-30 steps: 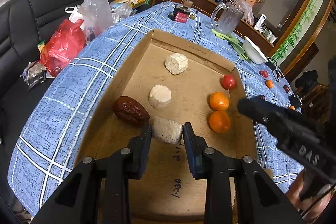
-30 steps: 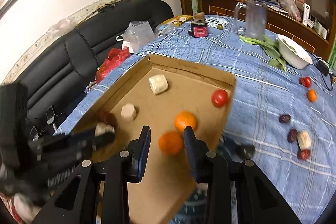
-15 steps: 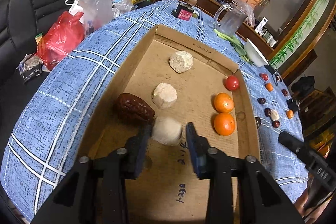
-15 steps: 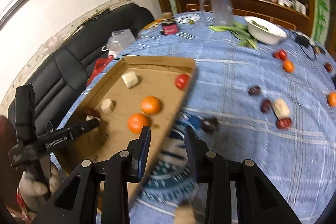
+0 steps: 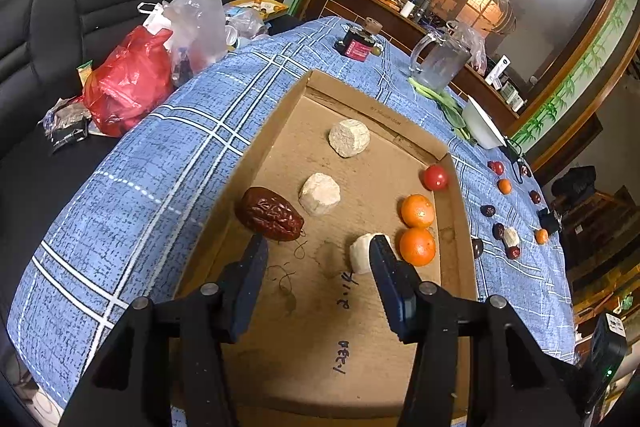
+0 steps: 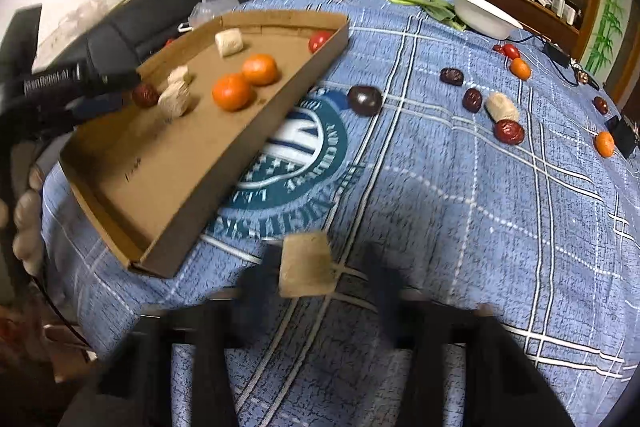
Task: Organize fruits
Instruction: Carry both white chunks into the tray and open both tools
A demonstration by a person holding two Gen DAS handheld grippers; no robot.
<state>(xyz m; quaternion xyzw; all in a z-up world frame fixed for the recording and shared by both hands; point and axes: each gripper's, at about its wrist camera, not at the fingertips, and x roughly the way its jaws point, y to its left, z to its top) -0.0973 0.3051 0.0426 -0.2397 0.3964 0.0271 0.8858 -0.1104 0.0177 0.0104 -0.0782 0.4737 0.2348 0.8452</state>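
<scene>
- In the left wrist view the left gripper [image 5: 318, 259] fills the bottom of the frame, its fingers spread wide and holding nothing; a pale chunk [image 5: 362, 253] lies on the tray floor right beside the right-hand fingertip, contact unclear.
- Handwritten digits reading roughly "1-230" [image 5: 342, 357] and "2.1" sit low centre on the cardboard tray [image 5: 260, 155].
- Mid-frame, the tray also holds a wrinkled red date [image 5: 270, 214], two more pale chunks, two oranges [image 5: 417, 229] touching each other, and a red tomato [image 5: 435, 177] in the far right corner.
- In the right wrist view the right gripper [image 6: 320, 279] is blurred at bottom centre, fingers apart; a tan block [image 6: 306, 264] sits between them, and whether they touch it cannot be told.
- Left of centre, a teal round emblem [image 6: 296, 163] printed on the blue plaid tablecloth [image 6: 500, 247] carries lettering too distorted to read.
- At far left, "GenRobot.AI" shows on the other gripper's body.
- Right of centre lies bare cloth; dates, small oranges and a pale chunk scatter at upper right.
</scene>
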